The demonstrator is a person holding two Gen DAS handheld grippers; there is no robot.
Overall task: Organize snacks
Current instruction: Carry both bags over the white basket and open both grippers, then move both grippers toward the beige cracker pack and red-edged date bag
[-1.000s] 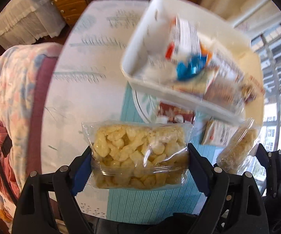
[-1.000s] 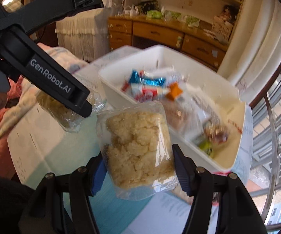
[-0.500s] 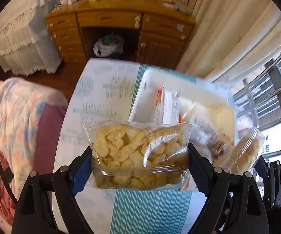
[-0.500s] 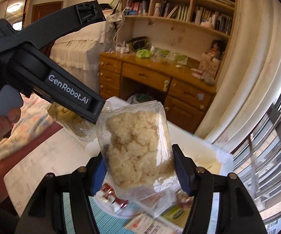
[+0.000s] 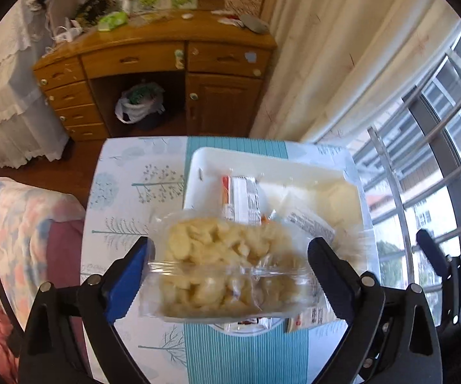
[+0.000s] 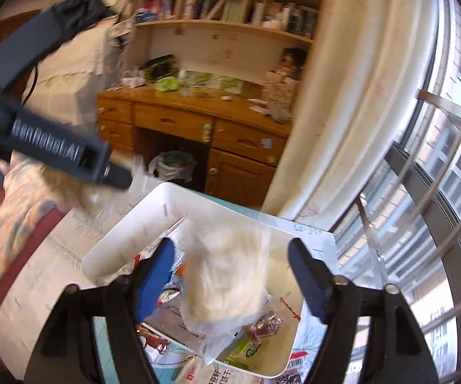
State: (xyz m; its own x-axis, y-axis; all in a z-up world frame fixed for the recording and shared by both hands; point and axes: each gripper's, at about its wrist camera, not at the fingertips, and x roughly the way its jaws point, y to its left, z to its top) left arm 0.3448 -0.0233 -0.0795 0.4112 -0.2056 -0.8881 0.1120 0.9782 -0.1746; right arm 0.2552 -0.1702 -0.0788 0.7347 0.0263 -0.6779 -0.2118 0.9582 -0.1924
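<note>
Clear puffed-snack bag (image 5: 230,272) is seen between the just-widened jaws of the left tool (image 5: 230,275), let go or not can't be told. Right tool (image 6: 230,275) has just spread too, its blurry bag (image 6: 227,275) released over the white bin (image 6: 141,224) by the worktop's (image 5: 118,192) far edge.

1. The puffed snack bag (image 5: 230,268) covers the near half of the white bin (image 5: 195,172) in the left wrist view, so the packets under it can't be made out.
2. In the right wrist view the rice snack bag (image 6: 227,275) is pure motion smear, outline gone.
3. The left gripper (image 6: 54,147) is blurry there too, its lettering barely readable, jaws cut off.
4. Print on the packets at the bottom edge (image 6: 205,374) is cropped.
</note>
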